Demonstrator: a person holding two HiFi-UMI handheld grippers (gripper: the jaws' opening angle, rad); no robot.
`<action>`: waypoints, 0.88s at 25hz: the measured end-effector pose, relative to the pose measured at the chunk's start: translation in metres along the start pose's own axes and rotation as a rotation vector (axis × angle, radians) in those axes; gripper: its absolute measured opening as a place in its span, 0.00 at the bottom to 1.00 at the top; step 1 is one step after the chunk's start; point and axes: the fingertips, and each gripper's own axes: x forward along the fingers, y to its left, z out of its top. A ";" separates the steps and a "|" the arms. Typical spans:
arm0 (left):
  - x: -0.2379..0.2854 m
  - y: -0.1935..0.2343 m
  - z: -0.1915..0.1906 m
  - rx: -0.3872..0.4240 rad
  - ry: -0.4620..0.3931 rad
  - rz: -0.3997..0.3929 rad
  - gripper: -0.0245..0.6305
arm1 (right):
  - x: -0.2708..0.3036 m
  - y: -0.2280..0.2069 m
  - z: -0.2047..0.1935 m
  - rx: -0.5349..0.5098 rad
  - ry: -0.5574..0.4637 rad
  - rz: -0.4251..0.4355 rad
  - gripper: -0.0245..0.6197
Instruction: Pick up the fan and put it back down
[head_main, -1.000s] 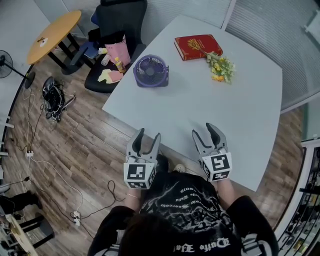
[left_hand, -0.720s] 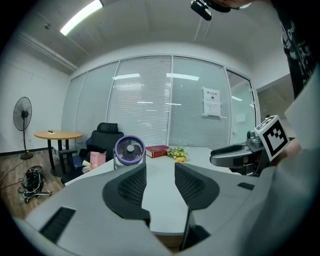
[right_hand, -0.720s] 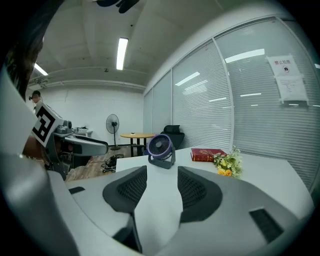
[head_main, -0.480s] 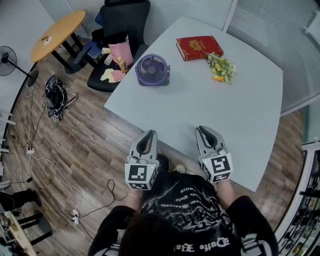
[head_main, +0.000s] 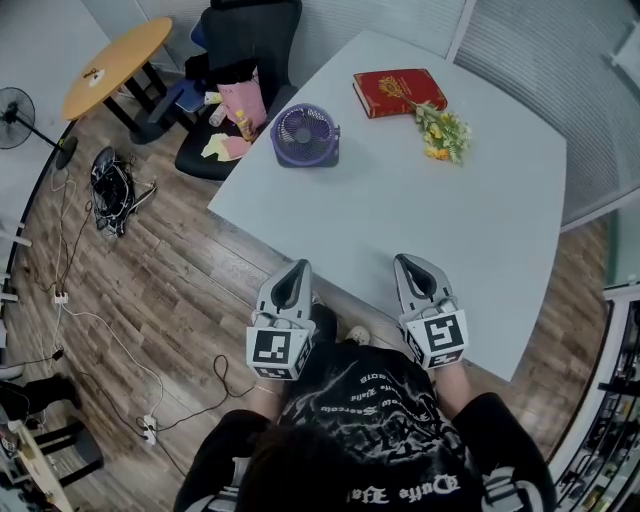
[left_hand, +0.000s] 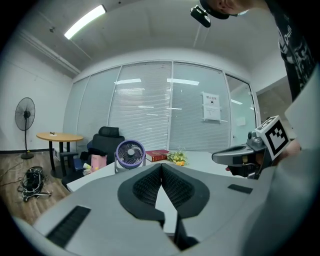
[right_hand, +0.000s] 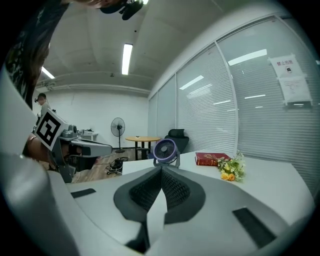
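A small purple desk fan (head_main: 305, 136) stands upright near the far left corner of the white table (head_main: 480, 230); it also shows in the left gripper view (left_hand: 130, 154) and the right gripper view (right_hand: 166, 150). My left gripper (head_main: 297, 271) is shut and empty, just off the table's near edge. My right gripper (head_main: 410, 265) is shut and empty over the near edge. Both sets of jaws have just been closing with nothing between them. Both grippers are well short of the fan.
A red book (head_main: 398, 92) and a bunch of yellow flowers (head_main: 441, 133) lie at the table's far side. A black office chair (head_main: 238, 60) with bags stands left of the fan. A round wooden table (head_main: 110, 65), a floor fan (head_main: 20, 125) and cables (head_main: 112, 190) occupy the floor.
Both grippers' jaws went from wide open to shut, with nothing in them. The hands stayed by the near table edge.
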 end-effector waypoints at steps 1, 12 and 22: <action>-0.001 0.000 -0.001 0.009 -0.001 0.005 0.07 | -0.001 0.000 0.000 -0.001 -0.002 -0.002 0.05; 0.000 -0.008 -0.006 0.012 0.012 -0.008 0.07 | -0.007 -0.003 -0.007 -0.013 0.014 -0.007 0.05; 0.001 -0.008 -0.006 0.023 0.013 0.003 0.07 | -0.004 0.003 -0.001 -0.072 0.014 0.004 0.05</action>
